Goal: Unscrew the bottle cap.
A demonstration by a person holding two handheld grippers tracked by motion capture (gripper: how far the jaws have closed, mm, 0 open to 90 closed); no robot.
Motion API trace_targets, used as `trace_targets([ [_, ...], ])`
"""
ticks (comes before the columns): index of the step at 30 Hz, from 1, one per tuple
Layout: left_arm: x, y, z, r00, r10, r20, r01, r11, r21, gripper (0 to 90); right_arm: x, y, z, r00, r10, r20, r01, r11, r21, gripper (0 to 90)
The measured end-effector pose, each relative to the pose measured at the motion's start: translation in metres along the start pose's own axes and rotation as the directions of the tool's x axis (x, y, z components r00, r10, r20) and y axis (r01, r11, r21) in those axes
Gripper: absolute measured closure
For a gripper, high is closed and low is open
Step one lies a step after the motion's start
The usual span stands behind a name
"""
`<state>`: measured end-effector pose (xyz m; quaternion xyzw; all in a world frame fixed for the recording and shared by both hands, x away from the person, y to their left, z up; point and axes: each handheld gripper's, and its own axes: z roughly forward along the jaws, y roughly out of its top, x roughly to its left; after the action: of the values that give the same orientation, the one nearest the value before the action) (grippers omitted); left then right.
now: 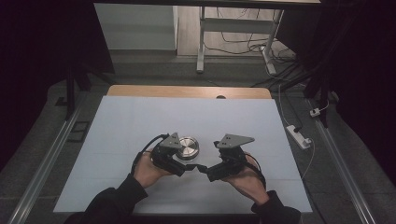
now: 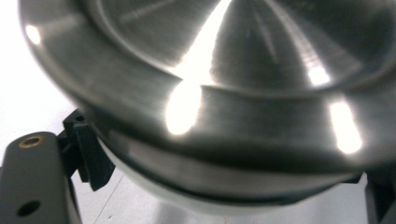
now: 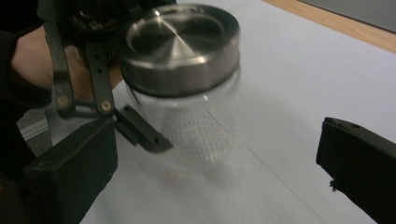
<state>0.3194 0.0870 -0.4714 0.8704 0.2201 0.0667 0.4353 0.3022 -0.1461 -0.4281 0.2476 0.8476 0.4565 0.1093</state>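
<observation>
A clear glass jar with a brushed steel lid (image 1: pixel 188 148) stands on the white table sheet (image 1: pixel 140 121), near its front middle. The left gripper (image 1: pixel 189 167) is clamped on the jar's glass body just below the lid. The right gripper (image 1: pixel 201 168), just beside the jar to its right, has its jaws spread wide and holds nothing.

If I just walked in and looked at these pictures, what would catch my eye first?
Probably the shiny steel lid on a clear glass jar, standing mid-table on the white mat. The left gripper is clamped on the jar below the lid, while the right gripper waits open close beside it.
</observation>
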Motion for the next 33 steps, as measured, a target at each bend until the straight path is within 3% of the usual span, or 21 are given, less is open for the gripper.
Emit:
trace_targets([
  [4, 0.0, 0.0, 0.0, 0.9999, 0.011, -0.005, -0.011, 0.9999, 0.013, 15.3, 0.004, 0.013, 0.012, 0.9998, -0.02, -0.001, 0.02, 1.0, -0.011, 0.0],
  [12, -0.001, 0.001, 0.001, 0.9999, -0.009, -0.012, 0.009, 0.9999, 0.006, 15.3, 0.009, 0.026, 0.029, 0.9998, -0.018, -0.01, 0.018, 0.999, -0.027, 4.6],
  [17, 0.0, 0.001, 0.0, 1.0, 0.007, 0.0, -0.007, 0.9997, 0.022, 15.3, 0.013, 0.029, 0.037, 0.9973, -0.067, -0.029, 0.066, 0.997, -0.031, 15.5],
  [21, -0.001, 0.001, 0.0, 0.9999, -0.004, 0.01, 0.004, 1.0, 0.009, 15.3, 0.014, 0.03, 0.038, 0.995, -0.092, -0.039, 0.09, 0.995, -0.035, 17.2],
  [26, 0.002, 0.002, -0.003, 0.9979, 0.042, 0.049, -0.043, 0.9987, 0.026, 15.3, 0.009, 0.031, 0.037, 0.9902, -0.103, -0.095, 0.099, 0.994, -0.038, 17.3],
  [27, 0.002, 0.002, -0.005, 0.996, 0.052, 0.073, -0.054, 0.9982, 0.027, 15.2, 0.005, 0.031, 0.036, 0.9834, -0.102, -0.15, 0.096, 0.994, -0.047, 17.4],
  [28, 0.002, 0.002, -0.005, 0.996, 0.052, 0.073, -0.054, 0.9982, 0.027, 15.3, 0.005, 0.031, 0.036, 0.9834, -0.102, -0.15, 0.096, 0.994, -0.047, 17.4],
  [29, 0.002, 0.003, -0.006, 0.9932, 0.065, 0.097, -0.068, 0.9974, 0.023, 15.3, -0.001, 0.031, 0.036, 0.9702, -0.123, -0.209, 0.114, 0.992, -0.054, 17.4],
  [31, 0.002, 0.003, -0.007, 0.9912, 0.077, 0.108, -0.08, 0.9966, 0.023, 15.3, -0.007, 0.031, 0.035, 0.9514, -0.143, -0.272, 0.13, 0.989, -0.067, 17.4],
  [32, 0.002, 0.003, -0.008, 0.9888, 0.085, 0.123, -0.088, 0.9958, 0.023, 15.3, -0.007, 0.031, 0.035, 0.9514, -0.143, -0.272, 0.13, 0.989, -0.067, 17.4],
  [33, 0.001, 0.004, -0.009, 0.9824, 0.105, 0.155, -0.109, 0.9939, 0.018, 15.3, -0.013, 0.032, 0.035, 0.9251, -0.169, -0.34, 0.151, 0.985, -0.079, 17.3],
])
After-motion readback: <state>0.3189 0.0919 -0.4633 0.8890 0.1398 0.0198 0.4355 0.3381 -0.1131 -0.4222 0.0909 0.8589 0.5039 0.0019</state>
